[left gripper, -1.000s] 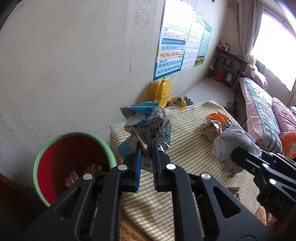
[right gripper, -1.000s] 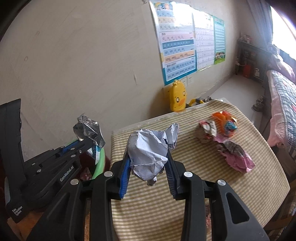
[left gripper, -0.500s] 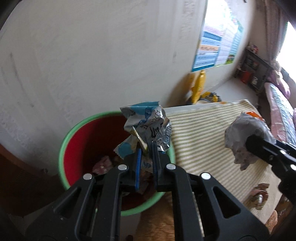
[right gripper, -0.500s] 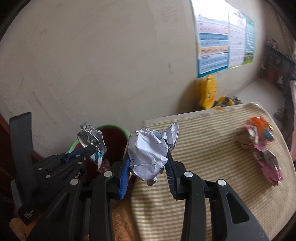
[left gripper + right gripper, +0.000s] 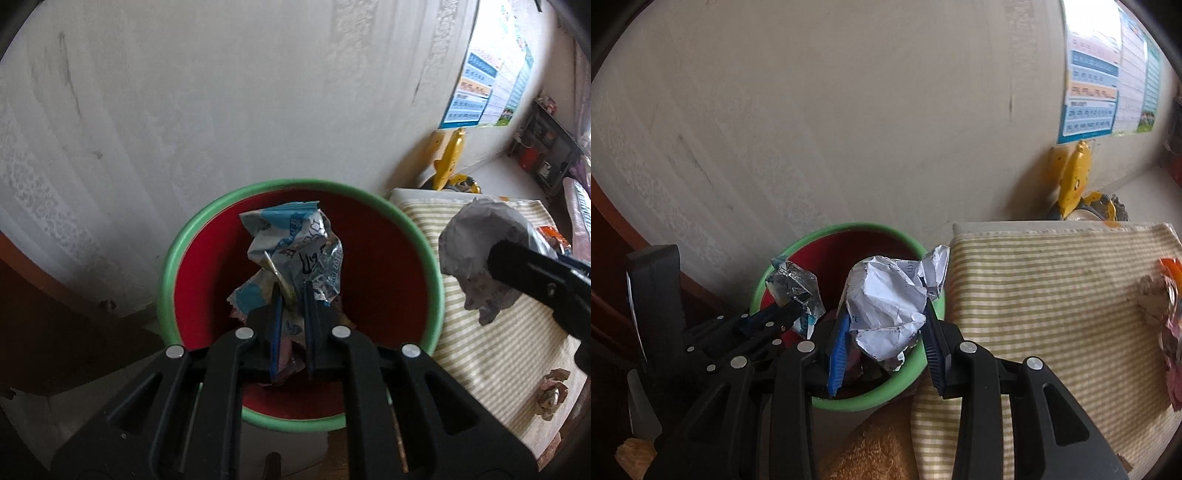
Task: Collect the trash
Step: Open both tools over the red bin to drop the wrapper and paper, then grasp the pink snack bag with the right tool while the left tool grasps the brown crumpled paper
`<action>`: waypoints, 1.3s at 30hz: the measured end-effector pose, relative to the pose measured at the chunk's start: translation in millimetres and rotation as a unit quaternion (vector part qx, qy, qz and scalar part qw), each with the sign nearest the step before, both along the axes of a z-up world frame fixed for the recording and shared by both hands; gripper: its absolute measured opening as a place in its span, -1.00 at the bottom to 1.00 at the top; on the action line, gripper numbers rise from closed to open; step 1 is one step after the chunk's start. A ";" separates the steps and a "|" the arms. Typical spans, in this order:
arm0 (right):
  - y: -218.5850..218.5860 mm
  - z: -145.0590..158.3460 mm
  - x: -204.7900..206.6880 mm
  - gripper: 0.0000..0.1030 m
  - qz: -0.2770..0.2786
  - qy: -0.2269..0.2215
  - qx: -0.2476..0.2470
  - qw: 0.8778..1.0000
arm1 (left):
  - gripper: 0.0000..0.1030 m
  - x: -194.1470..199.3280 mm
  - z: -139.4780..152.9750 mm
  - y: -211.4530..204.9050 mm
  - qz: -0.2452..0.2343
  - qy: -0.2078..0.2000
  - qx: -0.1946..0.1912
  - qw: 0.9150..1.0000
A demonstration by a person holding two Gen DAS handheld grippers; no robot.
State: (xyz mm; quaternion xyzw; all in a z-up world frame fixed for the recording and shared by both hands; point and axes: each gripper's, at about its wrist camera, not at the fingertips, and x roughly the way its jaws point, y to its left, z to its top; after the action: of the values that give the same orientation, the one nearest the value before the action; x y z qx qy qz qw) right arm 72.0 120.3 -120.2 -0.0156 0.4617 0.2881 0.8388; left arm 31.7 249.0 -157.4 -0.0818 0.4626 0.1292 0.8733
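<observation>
My left gripper is shut on a crumpled blue and silver snack wrapper and holds it over the mouth of a red bin with a green rim. My right gripper is shut on a crumpled white paper ball and holds it above the bin's right rim. The left gripper and its wrapper also show in the right wrist view. The paper ball shows at the right of the left wrist view. Some trash lies in the bin's bottom.
A table with a yellow striped cloth stands right of the bin, with colourful wrappers at its right edge and a small crumpled scrap. A pale wall rises just behind the bin. A yellow duck toy sits by the wall.
Both grippers have swung left from over the table to over the bin, each still holding its piece of trash. The bin now fills the middle of the left wrist view.
</observation>
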 end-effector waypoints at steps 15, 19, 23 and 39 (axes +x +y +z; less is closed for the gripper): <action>-20.3 13.3 2.3 0.09 -0.027 -0.010 0.023 0.999 | -0.13 -3.8 1.3 8.1 0.015 0.000 0.004 1.000; -47.8 16.9 -5.5 0.11 -0.048 -0.014 0.018 0.999 | -0.13 -1.8 7.0 0.5 0.005 -0.005 0.007 1.000; -85.4 11.5 -15.6 0.18 -0.079 -0.014 -0.003 0.997 | -0.13 0.3 12.4 -9.6 -0.005 -0.011 0.011 1.000; -301.5 -29.2 9.0 0.42 -0.259 0.002 -0.111 0.959 | -0.13 -3.6 26.4 -127.9 -0.172 -0.021 -0.002 0.985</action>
State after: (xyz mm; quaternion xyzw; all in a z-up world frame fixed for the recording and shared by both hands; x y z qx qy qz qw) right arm 81.0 -181.2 -149.4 0.0121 0.4811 0.0080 0.8766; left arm 28.1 121.1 -130.9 -0.0051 0.4514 -0.0257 0.8919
